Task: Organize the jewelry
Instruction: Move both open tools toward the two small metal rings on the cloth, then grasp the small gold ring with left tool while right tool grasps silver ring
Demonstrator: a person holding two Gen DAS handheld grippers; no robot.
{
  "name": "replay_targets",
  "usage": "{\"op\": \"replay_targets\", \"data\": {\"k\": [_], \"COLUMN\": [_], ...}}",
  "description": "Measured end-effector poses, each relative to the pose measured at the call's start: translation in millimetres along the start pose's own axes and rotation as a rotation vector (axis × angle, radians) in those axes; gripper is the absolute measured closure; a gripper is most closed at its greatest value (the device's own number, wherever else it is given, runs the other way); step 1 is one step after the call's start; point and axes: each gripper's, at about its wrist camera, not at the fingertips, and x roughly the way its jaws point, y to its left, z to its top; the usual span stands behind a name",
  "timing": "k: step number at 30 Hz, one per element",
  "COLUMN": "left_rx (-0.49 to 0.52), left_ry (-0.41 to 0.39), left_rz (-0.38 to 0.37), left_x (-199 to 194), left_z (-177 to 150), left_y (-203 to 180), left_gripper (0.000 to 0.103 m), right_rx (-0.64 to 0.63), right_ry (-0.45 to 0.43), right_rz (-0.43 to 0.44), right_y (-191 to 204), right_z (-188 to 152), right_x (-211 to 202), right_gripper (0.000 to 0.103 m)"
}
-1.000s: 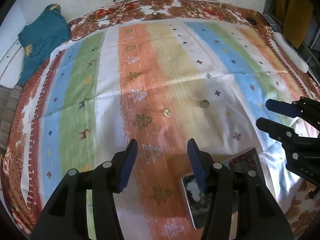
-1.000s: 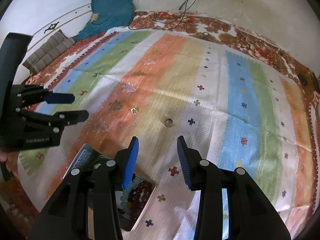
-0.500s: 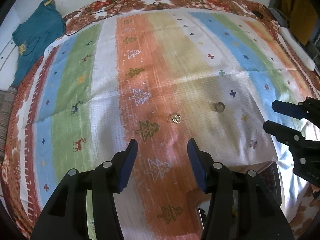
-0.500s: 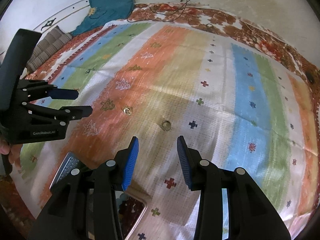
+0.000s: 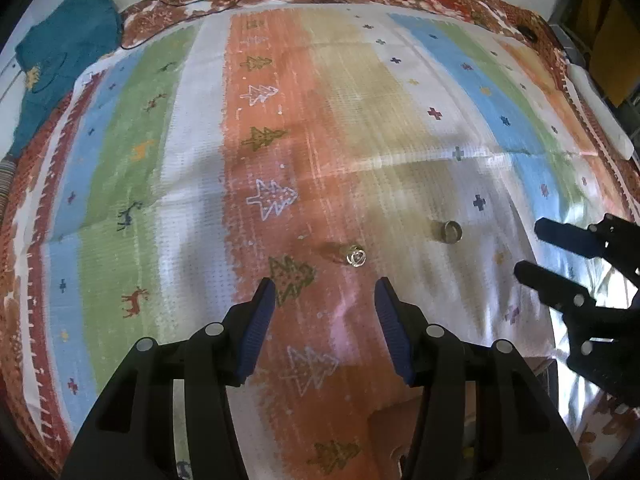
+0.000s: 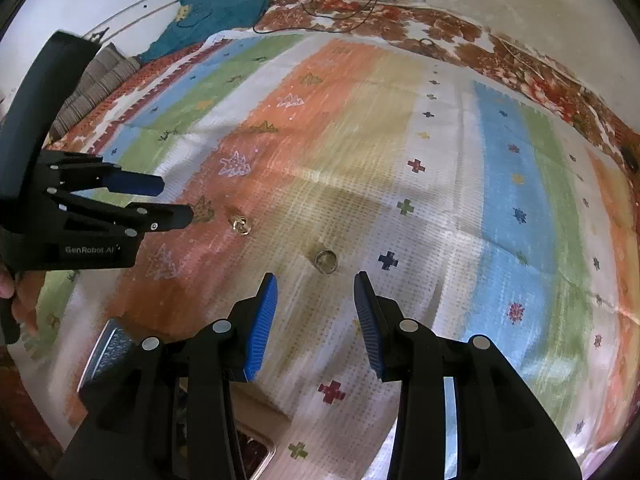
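Observation:
Two small pieces of jewelry lie on a striped cloth. A gold ornate ring (image 5: 356,257) sits on the orange stripe just ahead of my open, empty left gripper (image 5: 325,298); it also shows in the right wrist view (image 6: 240,225). A plain band ring (image 5: 451,232) lies to its right, just ahead of my open, empty right gripper (image 6: 315,292), where the band (image 6: 326,261) sits between the fingertips' line and slightly beyond. An open jewelry box (image 6: 108,354) lies at the near edge, mostly hidden under the grippers.
The striped cloth (image 5: 192,160) covers a floral bedspread (image 6: 440,36). A teal garment (image 5: 60,56) lies at the far left corner, with black cables (image 6: 352,4) near the wall. A white object (image 5: 600,120) lies along the right edge.
Both grippers have moved forward and lower toward the rings, which now appear closer. The jewelry box has slipped nearly out of view beneath them. Both stay open.

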Motion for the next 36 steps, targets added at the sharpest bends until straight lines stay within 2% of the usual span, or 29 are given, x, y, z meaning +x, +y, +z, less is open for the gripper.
{"op": "replay_targets", "data": {"k": [6, 9, 23, 27, 36], "left_rx": [0.01, 0.002, 0.033, 0.029, 0.046], "left_ry": [0.018, 0.031, 0.062, 0.065, 0.106], "left_rz": [-0.009, -0.025, -0.012, -0.019, -0.037], "left_x": [10, 16, 43, 47, 64], "left_z": [7, 9, 20, 25, 27], "left_y": [-3, -3, -8, -6, -11], "left_gripper": [0.051, 0.051, 0.051, 0.056, 0.062], "right_rx": [0.024, 0.025, 0.01, 0.007, -0.026], "right_ry": [0.024, 0.035, 0.069, 0.079, 0.101], "right_rz": [0.038, 0.034, 0.022, 0.022, 0.024], "right_y": [-5, -6, -11, -12, -6], "right_z": [4, 6, 10, 12, 16], "right_x": [15, 23, 54, 63, 78], "right_gripper": [0.063, 0.063, 0.063, 0.063, 0.073]}}
